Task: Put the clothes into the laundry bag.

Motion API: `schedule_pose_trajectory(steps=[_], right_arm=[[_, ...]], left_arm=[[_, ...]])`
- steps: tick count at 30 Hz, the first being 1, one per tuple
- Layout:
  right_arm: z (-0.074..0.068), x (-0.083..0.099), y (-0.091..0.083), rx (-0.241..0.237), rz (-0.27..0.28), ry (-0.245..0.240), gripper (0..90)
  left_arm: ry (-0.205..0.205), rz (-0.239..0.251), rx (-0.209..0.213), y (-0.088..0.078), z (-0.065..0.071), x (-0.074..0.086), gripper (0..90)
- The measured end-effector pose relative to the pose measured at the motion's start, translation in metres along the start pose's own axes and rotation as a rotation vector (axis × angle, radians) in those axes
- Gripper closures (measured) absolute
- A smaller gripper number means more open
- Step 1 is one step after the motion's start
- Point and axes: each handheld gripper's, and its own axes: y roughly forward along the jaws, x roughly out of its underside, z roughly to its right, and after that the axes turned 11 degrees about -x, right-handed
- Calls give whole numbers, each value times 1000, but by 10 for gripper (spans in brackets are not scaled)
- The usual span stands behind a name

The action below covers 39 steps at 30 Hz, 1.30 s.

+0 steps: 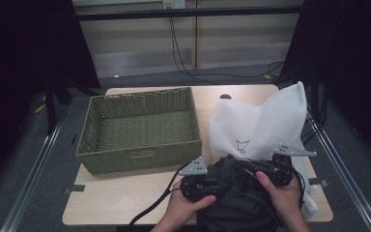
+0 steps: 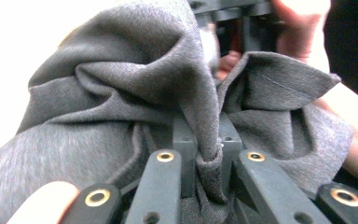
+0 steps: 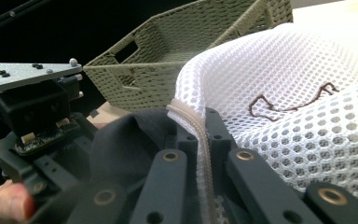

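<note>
While the dark garment is running off the bottom edge of the high view, its full shape is not showing and its type is hard to make out. It is lying at the near edge of the table, bunched between the two hands, partly inside the mouth of the white mesh bag. The left gripper is clamping a fold of the grey knit cloth, which is rising between its two black jaws in the left gripper view. The right gripper is pinching the bag's corded rim, its jaws pressing together on the seam. The bag, a honeycomb net with a small brown outline mark, is standing up in a peak behind the hands. The woven green basket, rectangular and stiff-walled, is sitting to the left of the bag.
</note>
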Motion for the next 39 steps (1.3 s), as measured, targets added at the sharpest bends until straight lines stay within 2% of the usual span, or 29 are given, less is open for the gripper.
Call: schedule_pose_trajectory(steps=[2, 4, 7, 8, 11, 13, 14, 16, 17, 18, 20, 24, 25, 26, 28, 31, 32, 33, 34, 35, 36, 37, 39], right_arm=[[-2, -1, 0, -2, -5, -10, 887], [-4, -1, 0, -18, -4, -5, 887], [-9, 0, 6, -60, -21, 3, 888], [-9, 0, 6, -60, -21, 3, 888], [-13, 0, 9, -60, -40, -6, 889], [-9, 2, 8, -46, -44, 1, 889], [-7, 2, 7, -47, -37, 7, 889], [-3, 2, 3, -50, -14, 20, 889], [-1, 1, -1, -47, -2, 19, 888], [-1, 1, -1, -47, -2, 19, 888], [1, 1, -3, -41, 5, 21, 888], [3, 1, -3, -41, 7, 27, 888], [2, 1, -3, -42, 6, 27, 888], [2, 1, -2, -40, 5, 23, 888], [2, 1, -1, -40, 3, 22, 888], [3, 2, 1, -42, -3, 19, 888], [3, 2, 2, -42, -5, 21, 888], [4, 3, 3, -47, -10, 14, 888], [4, 3, 3, -47, -10, 14, 888], [3, 3, 4, -48, -7, 20, 888], [4, 3, 5, -52, -11, 18, 888], [4, 4, 5, -53, -12, 18, 888], [4, 4, 7, -57, -16, 8, 888]], left_arm=[[14, -11, -1, 6, 1, -2, 827], [-19, -6, -22, 14, -2, -3, 823], [-73, -3, -90, 24, -9, -5, 820], [-83, 1, -112, 27, -10, -6, 820], [-138, 6, -239, 35, -18, -4, 815], [-158, 7, -241, 37, -20, -2, 792], [-147, 7, -231, 36, -21, -2, 776], [-123, 13, -192, 31, -19, -1, 685], [-96, 12, -164, 25, -19, -1, 530], [-80, 19, -150, 21, -19, 0, 530], [-37, 44, -142, 5, -20, 3, 403], [-65, 72, -184, -17, -34, 10, 212], [-86, 59, -197, -21, -40, 12, 178], [-105, 26, -213, -21, -44, 14, 136], [-110, -33, -241, -17, -51, 17, 65], [-144, -103, -219, -5, -56, 20, 55], [-164, -124, -198, 0, -56, 22, 57], [-181, -146, -184, 5, -55, 23, 89], [-185, -157, -172, 8, -54, 24, 89], [-189, -156, -142, 13, -52, 26, 125], [-186, -146, -108, 14, -49, 27, 225], [-167, -133, -75, 14, -45, 27, 391], [-112, -103, -56, 13, -34, 25, 656]])
